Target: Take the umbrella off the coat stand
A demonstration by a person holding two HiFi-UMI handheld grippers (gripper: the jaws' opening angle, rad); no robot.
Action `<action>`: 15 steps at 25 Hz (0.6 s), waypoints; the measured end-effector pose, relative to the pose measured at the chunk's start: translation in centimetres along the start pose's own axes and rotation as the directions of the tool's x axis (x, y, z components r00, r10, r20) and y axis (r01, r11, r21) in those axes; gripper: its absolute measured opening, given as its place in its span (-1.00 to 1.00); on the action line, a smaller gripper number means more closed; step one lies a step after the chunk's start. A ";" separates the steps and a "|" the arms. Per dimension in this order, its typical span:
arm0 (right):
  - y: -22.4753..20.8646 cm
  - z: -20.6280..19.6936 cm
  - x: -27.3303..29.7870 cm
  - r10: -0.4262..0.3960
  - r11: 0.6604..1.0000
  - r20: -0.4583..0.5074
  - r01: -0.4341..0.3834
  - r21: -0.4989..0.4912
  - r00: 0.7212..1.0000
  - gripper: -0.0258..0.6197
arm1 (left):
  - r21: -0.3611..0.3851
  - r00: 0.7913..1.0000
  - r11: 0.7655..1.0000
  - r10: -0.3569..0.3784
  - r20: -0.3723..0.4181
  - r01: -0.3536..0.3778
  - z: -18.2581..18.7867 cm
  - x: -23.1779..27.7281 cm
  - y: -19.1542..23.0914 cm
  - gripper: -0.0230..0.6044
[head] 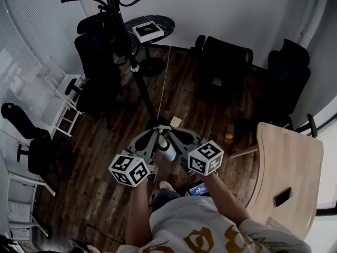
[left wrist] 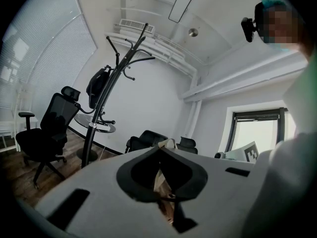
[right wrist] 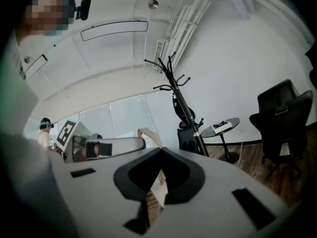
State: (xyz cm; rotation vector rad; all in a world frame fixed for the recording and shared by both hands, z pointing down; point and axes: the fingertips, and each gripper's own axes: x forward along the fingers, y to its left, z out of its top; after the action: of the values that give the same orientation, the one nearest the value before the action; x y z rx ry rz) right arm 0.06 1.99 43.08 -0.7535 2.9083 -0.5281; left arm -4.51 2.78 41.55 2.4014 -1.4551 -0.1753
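Head view: the tall black metal coat stand [head: 135, 67] with curved hooks rises from the dark wooden floor [head: 105, 183] at about 11 o'clock from the person. A slim black folded umbrella [head: 121, 38] hangs against the stand's pole near the top. The left claw [head: 156, 129] and right claw [head: 176, 126] sit close together low in the middle, tips pointing to 12 o'clock, well apart from the hooks. A round black side table [head: 164, 21] stands at 12 o'clock. A pale wooden worktop [head: 287, 162] lies at 3 o'clock.

Left gripper view: the left claw [left wrist: 162, 146] has its jaws pressed together with nothing between them. The coat stand [left wrist: 101, 108] shows at 10 o'clock, far beyond the tips. The umbrella [left wrist: 97, 87] dangles from an upper hook beside a black office chair [left wrist: 49, 125].

Right gripper view: the right claw [right wrist: 159, 150] is likewise closed on nothing. The coat stand [right wrist: 174, 86] is at 1 o'clock, and the umbrella [right wrist: 183, 108] lies along its pole.

Judged from this, the umbrella is on the stand and neither claw holds or touches it. What the task asks for is therefore not yet met. What is left is the reach to the stand, opening a claw, closing it on the umbrella and lifting it clear of the hook.
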 end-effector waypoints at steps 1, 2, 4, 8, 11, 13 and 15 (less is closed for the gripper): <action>0.0 -0.1 -0.1 0.001 1.000 -0.002 -0.001 -0.003 1.000 -0.88 | -0.001 1.000 1.000 0.001 0.000 -0.001 -0.1 -0.1 0.0 -0.86; 0.1 -0.2 -0.1 0.001 1.000 -0.004 -0.001 -0.004 1.000 -0.88 | -0.002 1.000 1.000 0.003 -0.001 -0.003 -0.2 -0.2 0.0 -0.86; 0.2 -0.3 -0.2 0.000 1.000 -0.008 0.000 -0.007 1.000 -0.88 | -0.006 1.000 1.000 0.004 -0.001 -0.004 -0.3 -0.3 0.0 -0.86; 0.0 -0.4 -0.5 -0.005 1.000 -0.013 0.005 -0.014 1.000 -0.88 | -0.010 1.000 1.000 0.000 -0.004 0.000 -0.7 0.0 -0.2 -0.86; -0.4 -0.3 -1.0 -0.015 1.000 -0.011 0.015 -0.016 1.000 -0.88 | -0.010 1.000 1.000 -0.005 -0.006 0.005 -0.9 0.2 -0.6 -0.86; -0.6 -0.1 -1.2 -0.023 0.999 -0.005 0.023 -0.025 1.000 -0.88 | -0.009 1.000 1.000 -0.009 -0.005 0.009 -0.8 0.5 -0.8 -0.86; -0.9 0.1 -1.5 -0.029 0.999 0.001 0.029 -0.031 1.000 -0.88 | -0.008 1.000 1.000 -0.014 -0.004 0.014 -0.8 0.7 -1.0 -0.86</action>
State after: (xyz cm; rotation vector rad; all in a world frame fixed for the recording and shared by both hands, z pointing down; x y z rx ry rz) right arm 1.79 1.93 43.28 -0.8008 2.9160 -0.4861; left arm -3.10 2.78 42.02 2.4054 -1.4332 -0.1796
